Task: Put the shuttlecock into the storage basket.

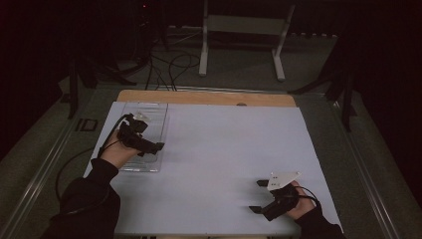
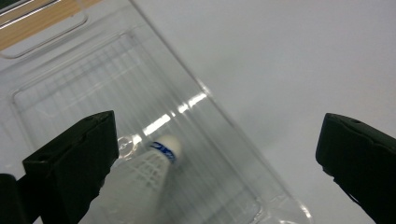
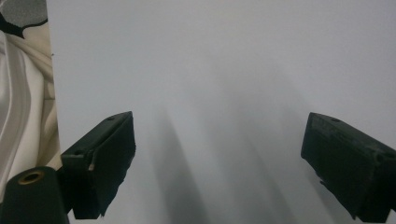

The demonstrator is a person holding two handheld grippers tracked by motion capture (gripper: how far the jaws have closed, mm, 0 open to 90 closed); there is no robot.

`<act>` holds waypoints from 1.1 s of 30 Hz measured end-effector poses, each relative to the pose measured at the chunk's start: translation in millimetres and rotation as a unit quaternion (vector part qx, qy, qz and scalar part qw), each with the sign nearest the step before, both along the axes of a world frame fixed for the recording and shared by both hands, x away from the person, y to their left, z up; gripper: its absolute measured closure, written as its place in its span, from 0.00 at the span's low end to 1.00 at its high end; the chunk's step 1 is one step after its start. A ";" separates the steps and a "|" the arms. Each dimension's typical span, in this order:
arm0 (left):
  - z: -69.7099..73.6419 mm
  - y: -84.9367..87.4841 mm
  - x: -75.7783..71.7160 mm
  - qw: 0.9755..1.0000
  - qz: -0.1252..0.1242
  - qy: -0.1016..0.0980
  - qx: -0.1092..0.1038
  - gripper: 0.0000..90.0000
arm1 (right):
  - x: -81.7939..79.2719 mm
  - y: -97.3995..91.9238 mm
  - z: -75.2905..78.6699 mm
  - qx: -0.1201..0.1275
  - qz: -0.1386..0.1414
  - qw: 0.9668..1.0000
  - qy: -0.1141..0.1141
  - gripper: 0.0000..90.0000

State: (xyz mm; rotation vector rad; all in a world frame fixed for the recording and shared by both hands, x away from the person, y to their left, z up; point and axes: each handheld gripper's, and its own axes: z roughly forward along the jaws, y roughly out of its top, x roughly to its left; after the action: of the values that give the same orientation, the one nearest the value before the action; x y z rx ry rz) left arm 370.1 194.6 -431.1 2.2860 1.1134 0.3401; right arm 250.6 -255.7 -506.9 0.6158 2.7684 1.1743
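The shuttlecock (image 2: 149, 172) lies on its side in the clear plastic tray (image 2: 140, 93), its white cork tip with the blue band pointing toward the tray's middle and its skirt running down beside the left-hand jaw in the left gripper view. The tray sits at the far left of the white desk (image 1: 224, 149). The left gripper (image 1: 152, 148) hangs just above the tray with its jaws spread wide and nothing pressed between them, so the shuttlecock looks released. This reads as the end of a placing step: the shuttlecock is down in the tray and free. The next move calls for lifting the left gripper straight clear without brushing the skirt. The right gripper (image 1: 259, 196) rests near the front right of the desk, jaws wide apart and empty over bare surface.
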 end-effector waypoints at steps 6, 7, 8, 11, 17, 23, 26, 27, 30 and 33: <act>4.0 -8.6 -3.0 1.000 -0.018 -0.011 -0.005 0.00 | -0.1 0.0 -0.2 -0.001 0.000 1.000 0.001 0.11; 4.5 -11.6 -3.4 1.000 -0.022 0.003 -0.009 0.00 | -0.2 -0.1 0.0 0.000 0.000 1.000 0.000 0.11; 4.5 -11.6 -3.4 1.000 -0.022 0.003 -0.009 0.00 | -0.2 -0.1 0.0 0.000 0.000 1.000 0.000 0.11; 4.3 -16.8 -5.9 0.999 -0.036 -0.004 -0.006 0.00 | -0.1 -0.4 0.1 0.000 -0.001 1.000 0.000 0.11; 5.4 -25.1 -9.9 0.998 -0.057 -0.012 -0.018 0.00 | -0.2 -0.4 0.1 0.000 -0.001 1.000 0.001 0.11; 6.4 -33.4 -13.8 0.996 -0.085 -0.013 -0.032 0.00 | -0.1 -0.4 -0.4 0.000 -0.002 1.000 0.002 0.11; 4.6 -40.3 -16.8 0.994 -0.101 -0.009 -0.035 0.00 | 0.1 -1.0 -0.1 0.001 -0.003 1.000 0.002 0.11; 4.1 -44.6 -18.6 0.993 -0.109 -0.010 -0.037 0.00 | 0.1 -1.4 0.3 0.005 -0.004 1.000 0.001 0.11; 4.3 -48.4 -20.1 0.993 -0.113 -0.014 -0.039 0.00 | 0.0 -1.7 0.6 0.005 -0.005 1.000 0.001 0.11; 4.0 -53.1 -21.7 0.992 -0.121 -0.015 -0.045 0.00 | 0.1 -2.3 0.8 0.009 -0.006 1.000 0.002 0.11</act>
State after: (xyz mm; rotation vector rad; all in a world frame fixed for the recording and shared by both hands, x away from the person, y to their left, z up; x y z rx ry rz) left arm 348.4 141.5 -427.1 2.2969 0.8077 0.2224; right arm 250.7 -258.0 -506.1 0.6350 2.7568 1.1990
